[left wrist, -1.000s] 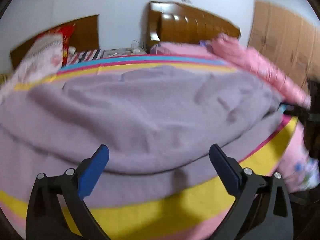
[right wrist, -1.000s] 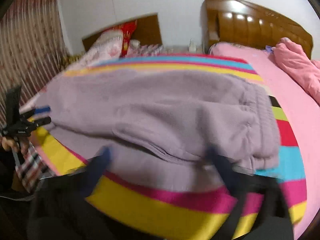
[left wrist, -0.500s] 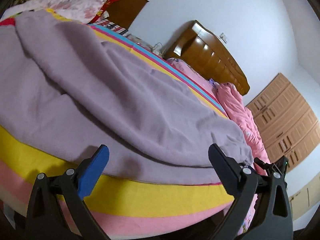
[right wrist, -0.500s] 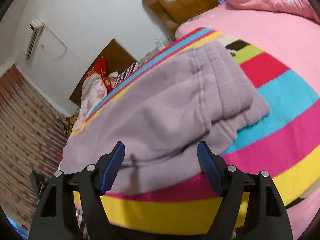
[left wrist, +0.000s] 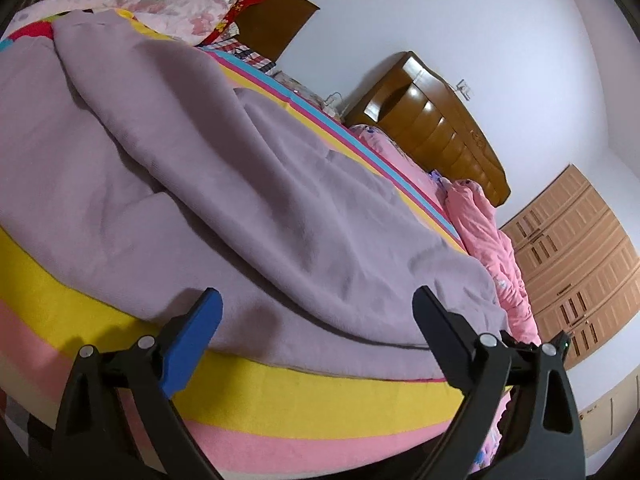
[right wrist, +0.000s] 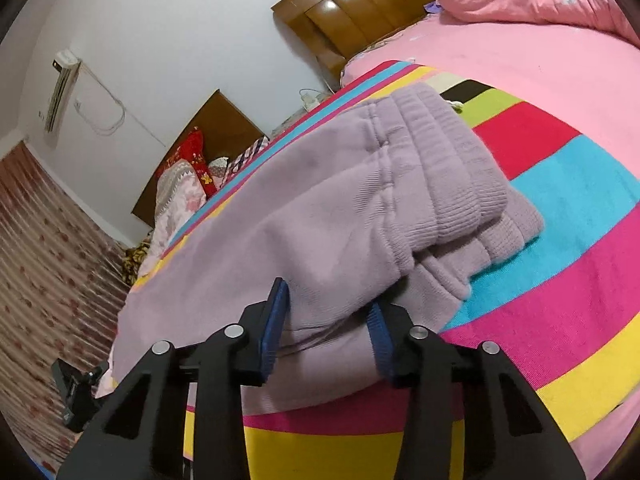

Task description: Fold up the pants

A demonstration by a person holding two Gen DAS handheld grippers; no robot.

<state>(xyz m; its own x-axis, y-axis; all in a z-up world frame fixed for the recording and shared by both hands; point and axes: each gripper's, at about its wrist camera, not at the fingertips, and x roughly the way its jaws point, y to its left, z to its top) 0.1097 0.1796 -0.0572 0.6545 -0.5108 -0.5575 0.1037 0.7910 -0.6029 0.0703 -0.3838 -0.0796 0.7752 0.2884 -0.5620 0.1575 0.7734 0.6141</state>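
Right wrist view: the right tool [right wrist: 326, 320] has its blue pads partly closed around a fold of the purple pants [right wrist: 352, 208], near the bed's front edge. Left wrist view: the left tool [left wrist: 316, 320] is wide open, holding nothing, just at the pants' edge. The pants lie on the striped blanket [right wrist: 560, 240].
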